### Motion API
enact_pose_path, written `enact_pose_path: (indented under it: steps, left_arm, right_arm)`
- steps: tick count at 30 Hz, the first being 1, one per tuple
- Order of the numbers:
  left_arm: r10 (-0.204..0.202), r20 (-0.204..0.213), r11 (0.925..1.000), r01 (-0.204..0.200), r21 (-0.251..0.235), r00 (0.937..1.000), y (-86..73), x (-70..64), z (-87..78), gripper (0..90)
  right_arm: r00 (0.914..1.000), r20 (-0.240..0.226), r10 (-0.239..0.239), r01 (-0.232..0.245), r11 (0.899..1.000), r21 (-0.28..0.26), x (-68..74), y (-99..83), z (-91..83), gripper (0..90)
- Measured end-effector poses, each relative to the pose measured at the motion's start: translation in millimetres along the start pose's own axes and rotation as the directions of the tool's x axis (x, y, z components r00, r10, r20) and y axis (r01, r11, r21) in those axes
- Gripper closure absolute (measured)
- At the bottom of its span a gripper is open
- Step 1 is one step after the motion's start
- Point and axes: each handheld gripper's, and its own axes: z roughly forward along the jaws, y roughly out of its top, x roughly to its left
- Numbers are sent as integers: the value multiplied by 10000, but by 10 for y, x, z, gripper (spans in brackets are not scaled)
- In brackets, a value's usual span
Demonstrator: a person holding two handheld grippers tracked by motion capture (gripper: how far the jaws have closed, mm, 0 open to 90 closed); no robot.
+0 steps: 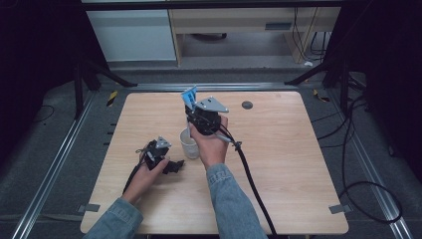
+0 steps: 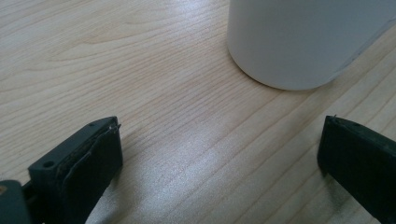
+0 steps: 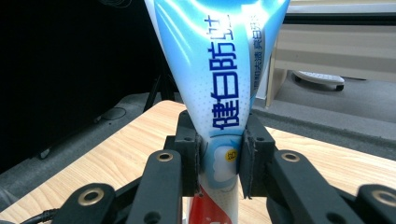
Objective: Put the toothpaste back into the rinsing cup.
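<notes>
Left gripper [image 1: 166,164]: low on the near-left part of the wooden table [image 1: 278,164], lying nearly flat, jaws spread wide with only bare wood between them. Holds nothing. In the left gripper view it [image 2: 219,154] points at the base of the white cup [image 2: 299,42], which sits just ahead and clear of both jaws.

Right gripper [image 1: 199,119]: raised over the table's middle, directly above the cup [image 1: 189,144]. Jaws pressed onto a toothpaste tube [image 1: 189,95], pinching it low on the body. In the right gripper view the gripper [image 3: 219,158] has both pads flat against the tube's sides.

Tube [image 3: 219,70]: upright, glossy white-to-light-blue, dark blue Chinese lettering running along it, a red band below the pads, small yellow mark at grip level. Narrow at the grip, fans out wide toward the flat crimped end on top. Lower end goes down toward the cup; can't tell if it is inside or touching.

Cup: plain white, cylindrical, upright, near table centre, partly covered by the right hand [image 1: 211,147] in the high view.

Farther back: small dark round disc [image 1: 247,105] on the table near the far edge, well apart from the cup. Beyond the table, a light wooden cabinet [image 1: 239,25].
</notes>
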Motion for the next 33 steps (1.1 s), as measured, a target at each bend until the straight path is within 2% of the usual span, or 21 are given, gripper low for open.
enact_pose_path:
  steps: [33]
  left_arm:
    - [11, 1, 10000, -11, -12, 10000, 0, 1, 1, 0]
  right_arm:
    - [9997, -109, 197, -195, 9997, 117, -14, -250, 64, 722]
